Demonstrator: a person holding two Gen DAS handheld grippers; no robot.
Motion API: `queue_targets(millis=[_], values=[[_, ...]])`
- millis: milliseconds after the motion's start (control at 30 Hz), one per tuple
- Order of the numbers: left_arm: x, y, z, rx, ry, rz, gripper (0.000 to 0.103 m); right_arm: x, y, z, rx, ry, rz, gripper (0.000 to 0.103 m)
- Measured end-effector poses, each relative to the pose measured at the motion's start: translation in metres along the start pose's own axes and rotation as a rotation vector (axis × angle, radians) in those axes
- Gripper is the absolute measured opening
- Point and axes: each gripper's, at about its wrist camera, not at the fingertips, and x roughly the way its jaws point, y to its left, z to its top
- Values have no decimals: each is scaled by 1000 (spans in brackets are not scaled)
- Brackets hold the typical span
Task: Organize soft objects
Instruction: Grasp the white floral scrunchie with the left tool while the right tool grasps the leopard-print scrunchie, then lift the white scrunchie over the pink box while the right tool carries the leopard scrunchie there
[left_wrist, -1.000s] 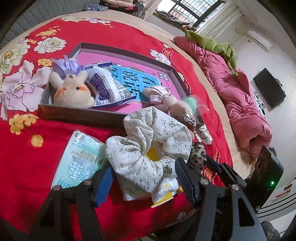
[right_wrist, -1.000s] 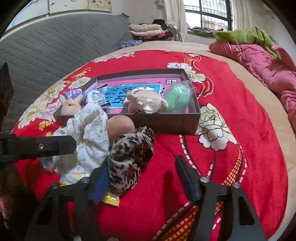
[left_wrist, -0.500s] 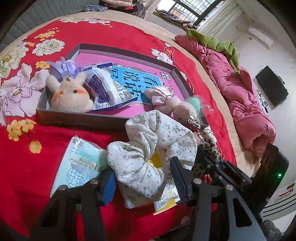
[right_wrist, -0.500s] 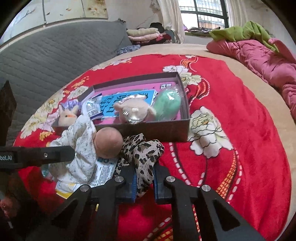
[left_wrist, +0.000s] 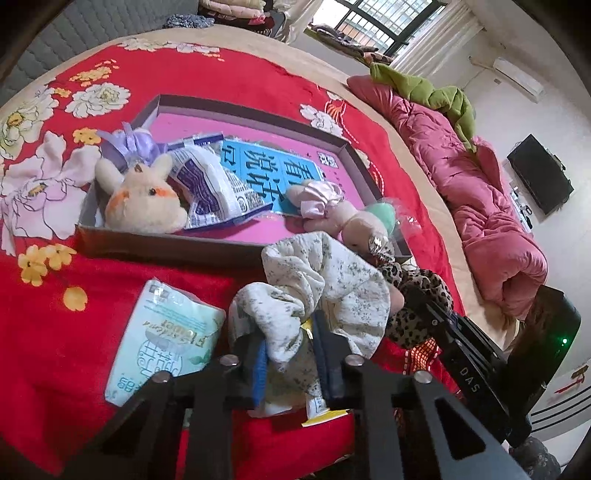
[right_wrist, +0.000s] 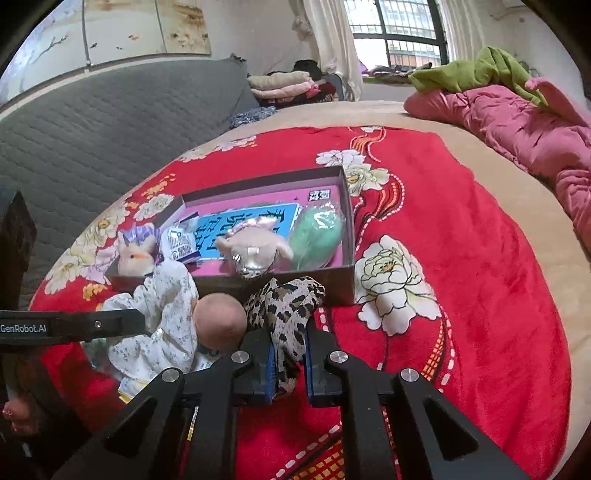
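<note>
My left gripper (left_wrist: 291, 354) is shut on a white floral scrunchie (left_wrist: 325, 288), lifted slightly off the red blanket; the scrunchie also shows in the right wrist view (right_wrist: 159, 317). My right gripper (right_wrist: 290, 365) is shut on a leopard-print scrunchie (right_wrist: 288, 306), which also shows in the left wrist view (left_wrist: 417, 295). A shallow brown box (right_wrist: 343, 269) with a pink floor holds a cream plush bunny (left_wrist: 144, 206), a second plush (right_wrist: 255, 247), a green soft item (right_wrist: 317, 236) and packets. A peach ball (right_wrist: 219, 317) lies between the scrunchies.
A pale tissue pack (left_wrist: 166, 339) lies on the red floral blanket (right_wrist: 461, 295) left of my left gripper. Flat packets (left_wrist: 325, 410) lie under the floral scrunchie. A pink quilt (left_wrist: 480, 192) runs along the right. A grey padded headboard (right_wrist: 92, 140) stands at the back left.
Both grippers went from open to shut: the left closed on the floral scrunchie, the right on the leopard scrunchie. Both scrunchies are now raised a little.
</note>
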Motion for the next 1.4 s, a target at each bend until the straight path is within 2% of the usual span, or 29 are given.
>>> queue_targets(millis=[400, 900, 1400], values=[[-21, -7, 6, 14, -69, -6, 14, -20, 0, 8, -20, -77, -9, 10], [-34, -11, 10, 26, -118, -14, 14, -45, -7, 18, -5, -165, -18, 8], [-50, -6, 23, 36, -199, -33, 14, -74, 6, 28, -27, -232, -34, 8]])
